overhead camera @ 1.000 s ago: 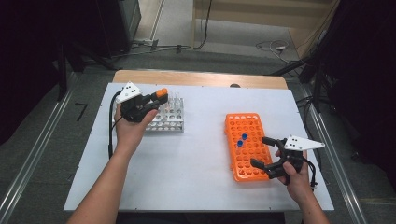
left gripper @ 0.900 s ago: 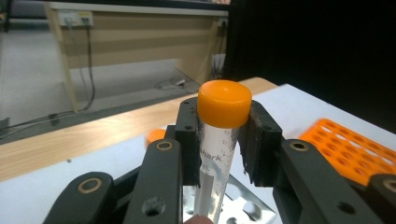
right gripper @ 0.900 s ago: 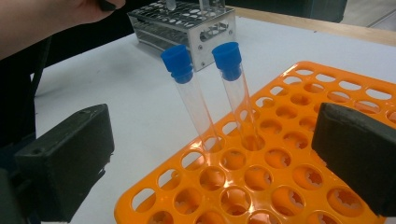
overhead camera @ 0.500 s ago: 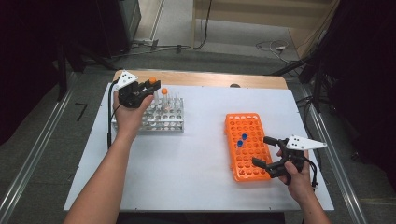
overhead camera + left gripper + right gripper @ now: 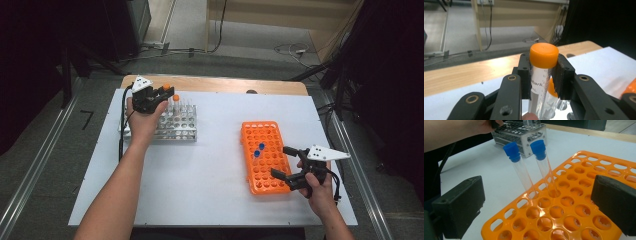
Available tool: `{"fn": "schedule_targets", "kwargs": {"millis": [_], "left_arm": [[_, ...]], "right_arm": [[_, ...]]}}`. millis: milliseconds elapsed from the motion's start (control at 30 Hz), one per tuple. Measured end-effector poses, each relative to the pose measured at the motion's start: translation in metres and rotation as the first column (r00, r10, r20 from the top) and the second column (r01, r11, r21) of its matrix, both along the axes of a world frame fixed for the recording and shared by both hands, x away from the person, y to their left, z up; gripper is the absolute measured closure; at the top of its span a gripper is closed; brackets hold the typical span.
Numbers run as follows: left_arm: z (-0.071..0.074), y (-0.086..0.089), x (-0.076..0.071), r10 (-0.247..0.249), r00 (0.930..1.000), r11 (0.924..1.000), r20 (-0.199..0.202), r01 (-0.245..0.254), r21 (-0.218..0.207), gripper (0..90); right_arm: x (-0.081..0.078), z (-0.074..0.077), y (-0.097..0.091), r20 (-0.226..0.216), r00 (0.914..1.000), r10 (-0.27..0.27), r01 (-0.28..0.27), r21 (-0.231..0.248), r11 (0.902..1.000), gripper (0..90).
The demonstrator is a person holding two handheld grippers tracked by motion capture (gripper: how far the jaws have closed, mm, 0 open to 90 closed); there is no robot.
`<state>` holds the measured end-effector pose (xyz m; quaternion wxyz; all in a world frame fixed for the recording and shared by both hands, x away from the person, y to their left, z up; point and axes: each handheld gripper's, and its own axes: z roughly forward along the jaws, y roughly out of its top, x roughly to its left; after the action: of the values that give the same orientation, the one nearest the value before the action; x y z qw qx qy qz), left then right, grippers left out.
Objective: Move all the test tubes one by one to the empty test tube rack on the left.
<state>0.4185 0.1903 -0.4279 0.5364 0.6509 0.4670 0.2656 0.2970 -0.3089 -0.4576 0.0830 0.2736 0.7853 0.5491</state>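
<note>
- The left gripper (image 5: 161,96) is clamped on a tube with an orange cap (image 5: 543,53), its pads pressing the tube just under the cap; in the high view the gripper sits over the far left part of the metal rack (image 5: 180,126).
- A second orange-capped tube (image 5: 176,100) stands in that rack, just right of the gripper.
- The right gripper (image 5: 286,162) rests with its jaws wide apart and nothing between them, at the near right edge of the orange rack (image 5: 262,132).
- Two blue-capped tubes (image 5: 521,170) lean in holes of the orange rack.
- The step in hand looks like lifting the held tube out of the metal rack.
- Next it likely needs a straight pull upward until the tube clears its hole, then a carry rightward to a free hole in the orange rack.
</note>
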Motion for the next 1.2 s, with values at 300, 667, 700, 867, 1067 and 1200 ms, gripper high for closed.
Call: {"fn": "schedule_targets", "kwargs": {"millis": [300,667,700,867,1067,1200], "left_arm": [[0.001,-0.001,-0.004,-0.026,0.9991,0.9996,-0.034,0.025,-0.01,63.4],[0.003,0.004,-0.014,-0.008,0.9979,0.9997,-0.064,0.006,-0.024,38.0],[0.003,0.004,-0.016,-0.012,0.9975,0.9996,-0.069,0.01,-0.026,33.1],[0.005,-0.002,-0.027,-0.036,0.9964,0.9991,-0.076,0.034,-0.027,15.8],[0.01,-0.006,-0.045,-0.074,0.9958,0.997,-0.054,0.073,-0.027,8.1],[0.014,-0.009,-0.058,-0.101,0.9937,0.9945,-0.048,0.099,-0.035,3.6]], "right_arm": [[0.0,0.0,0.001,0.001,1.0,0.002,-0.002,-0.004,1.0,0.0],[0.0,0.0,0.003,0.002,1.0,0.004,-0.004,-0.006,1.0,0.0],[0.0,0.0,0.003,0.001,1.0,0.004,-0.004,-0.007,1.0,0.0],[-0.001,0.001,0.005,0.001,1.0,0.008,-0.008,-0.009,0.9999,0.0],[-0.001,0.001,0.007,0.003,0.9999,0.013,-0.013,-0.008,0.9999,0.0],[-0.002,0.002,0.009,0.002,0.9998,0.019,-0.019,-0.005,0.9998,0.0]]}}
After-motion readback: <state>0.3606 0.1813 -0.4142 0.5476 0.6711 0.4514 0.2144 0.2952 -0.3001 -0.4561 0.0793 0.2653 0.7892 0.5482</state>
